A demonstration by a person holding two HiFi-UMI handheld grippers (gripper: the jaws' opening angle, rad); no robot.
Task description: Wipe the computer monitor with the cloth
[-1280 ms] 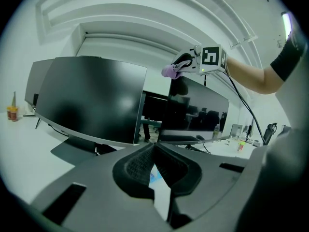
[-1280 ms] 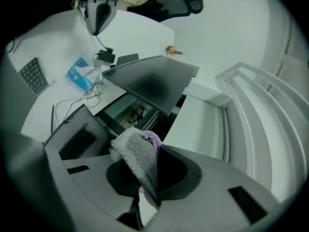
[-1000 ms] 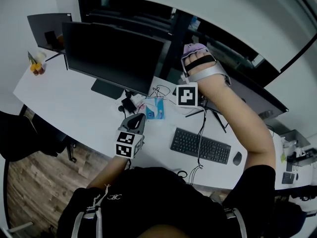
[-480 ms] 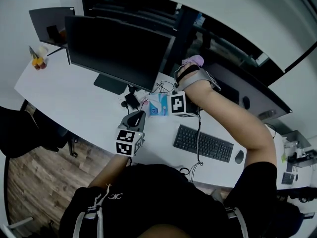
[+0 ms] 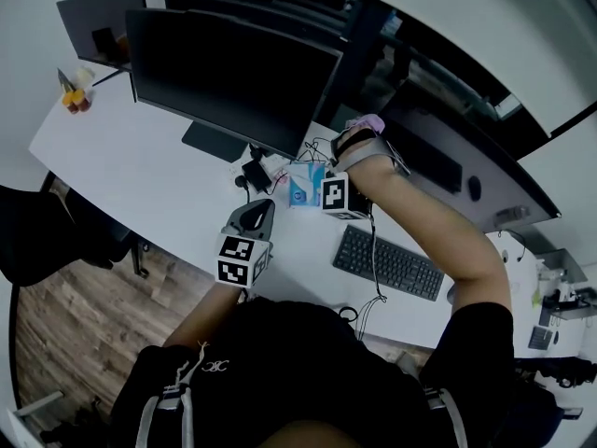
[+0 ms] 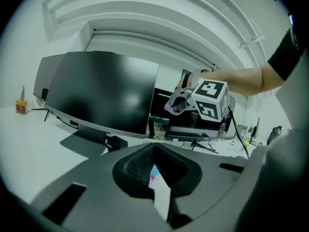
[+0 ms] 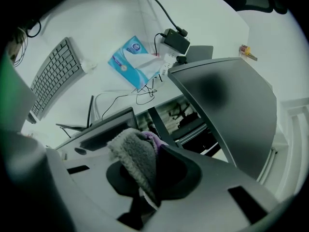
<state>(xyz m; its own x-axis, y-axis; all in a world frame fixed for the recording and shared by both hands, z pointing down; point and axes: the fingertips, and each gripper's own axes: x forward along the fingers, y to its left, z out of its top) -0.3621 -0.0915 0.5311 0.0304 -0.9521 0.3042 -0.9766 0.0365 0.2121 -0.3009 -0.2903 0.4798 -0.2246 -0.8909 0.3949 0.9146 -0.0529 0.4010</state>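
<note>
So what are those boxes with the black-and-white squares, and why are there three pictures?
A person is holding two squeezing tools called grippers, one in each hand. The patterned boxes are part of them. One picture comes from a camera on the person's head, looking down at the white desk. The other two come from small cameras riding on each gripper. The right gripper is pinching a fluffy cloth, lifted up beside the big black monitor. The left gripper holds nothing, and its jaws show only a thin gap. On the desk lie a keyboard, a blue packet and some cables.
</note>
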